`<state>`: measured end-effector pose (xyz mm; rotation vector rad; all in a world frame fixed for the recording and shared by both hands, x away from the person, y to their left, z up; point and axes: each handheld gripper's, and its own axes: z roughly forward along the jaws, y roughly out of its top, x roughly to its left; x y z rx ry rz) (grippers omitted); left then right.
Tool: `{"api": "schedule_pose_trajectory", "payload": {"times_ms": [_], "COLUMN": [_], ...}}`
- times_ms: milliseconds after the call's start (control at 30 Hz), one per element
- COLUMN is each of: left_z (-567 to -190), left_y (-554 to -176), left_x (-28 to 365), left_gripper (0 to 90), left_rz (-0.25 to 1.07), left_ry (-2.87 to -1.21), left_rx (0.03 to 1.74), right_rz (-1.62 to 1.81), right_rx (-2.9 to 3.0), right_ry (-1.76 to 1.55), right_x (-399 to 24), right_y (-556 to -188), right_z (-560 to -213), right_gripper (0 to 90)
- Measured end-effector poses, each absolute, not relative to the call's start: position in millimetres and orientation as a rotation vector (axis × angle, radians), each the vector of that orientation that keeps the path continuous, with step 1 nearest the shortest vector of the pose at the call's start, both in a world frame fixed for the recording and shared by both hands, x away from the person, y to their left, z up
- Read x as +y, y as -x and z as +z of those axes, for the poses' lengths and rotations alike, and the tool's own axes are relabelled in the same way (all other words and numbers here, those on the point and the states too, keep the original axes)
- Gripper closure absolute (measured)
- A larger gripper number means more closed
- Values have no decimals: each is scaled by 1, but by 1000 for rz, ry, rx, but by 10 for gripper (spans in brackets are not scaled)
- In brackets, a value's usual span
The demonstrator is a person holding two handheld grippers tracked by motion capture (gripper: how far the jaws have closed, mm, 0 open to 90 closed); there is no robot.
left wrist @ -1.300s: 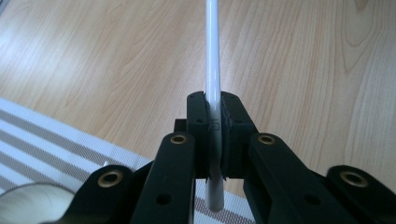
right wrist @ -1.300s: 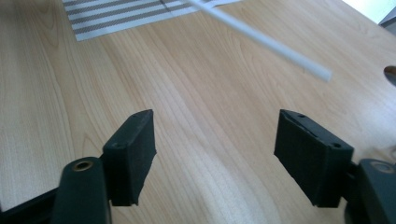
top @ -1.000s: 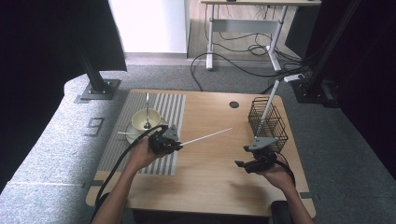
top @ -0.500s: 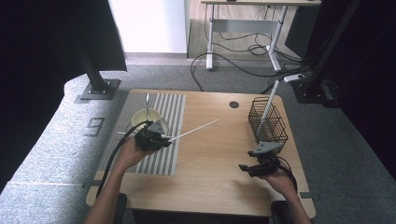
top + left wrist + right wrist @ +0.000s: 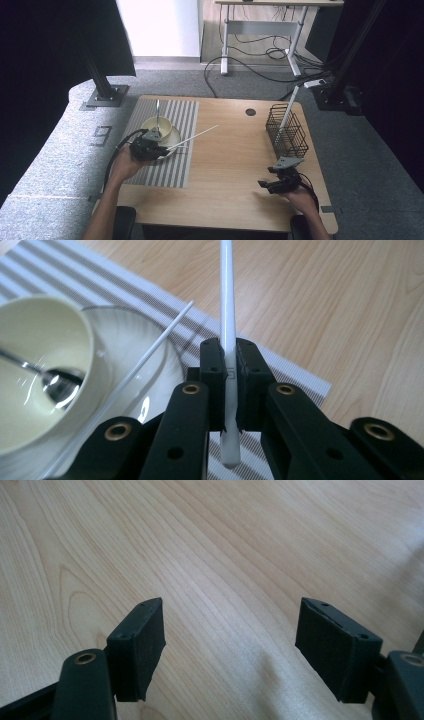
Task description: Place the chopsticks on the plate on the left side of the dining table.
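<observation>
My left gripper (image 5: 156, 148) is shut on a white chopstick (image 5: 200, 133), held near its butt end, with the tip pointing right and away over the table. In the left gripper view the pads pinch the chopstick (image 5: 227, 290) tightly. Just left of the gripper (image 5: 229, 354) stands a cream bowl (image 5: 45, 365) with a metal spoon (image 5: 60, 382) in it, on a white plate (image 5: 150, 365). A second thin white chopstick (image 5: 155, 347) rests across the plate. My right gripper (image 5: 270, 184) hovers open and empty over bare wood (image 5: 230, 635) near the table's front right.
A grey striped placemat (image 5: 175, 165) lies under the plate (image 5: 172, 137) at the table's left. A black wire basket (image 5: 287, 134) with a tall white stick (image 5: 286, 116) in it stands at the right edge, just beyond my right gripper. The wooden table (image 5: 230, 160) has a small round hole (image 5: 250, 112) at the back.
My left hand has carried the chopstick to the left, up beside the bowl and plate. My right hand has drawn back toward the table's front edge and sunk a little, jaws unchanged.
</observation>
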<state>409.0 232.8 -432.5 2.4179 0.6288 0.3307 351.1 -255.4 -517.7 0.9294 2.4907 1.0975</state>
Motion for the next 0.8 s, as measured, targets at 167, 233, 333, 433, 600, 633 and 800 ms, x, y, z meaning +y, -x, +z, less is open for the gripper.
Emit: {"api": "schedule_pose_trajectory", "payload": {"times_ms": [167, 233, 333, 433, 600, 633, 800], "left_z": [-438, -440, -444, -448, -457, -458, -467], "left_y": [-407, -406, -405, -404, -401, -401, -400], "left_x": [250, 257, 266, 276, 292, 294, 305], "left_gripper": [842, 843, 842, 842, 842, 842, 842], "left_rz": [349, 350, 357, 362, 360, 358, 355], "left_ry": [-2408, -2405, -2404, -2410, -2410, -2410, -2434], "left_rx": [683, 702, 729, 757, 804, 811, 844], "right_rz": [1107, 1113, 1110, 1115, 1120, 1120, 1119], "right_rx": [2492, 2491, 2496, 2494, 2485, 2484, 2476], "right_ry": [-951, -962, -968, -979, -995, -998, -1012], "right_x": [-255, -255, -253, -253, -254, -254, -256], "right_y": [-350, -350, -350, -350, -350, -350, -351], "right_z": [-526, -530, -534, -537, -543, -545, -551], "right_gripper": [272, 272, 272, 271, 272, 271, 271]}}
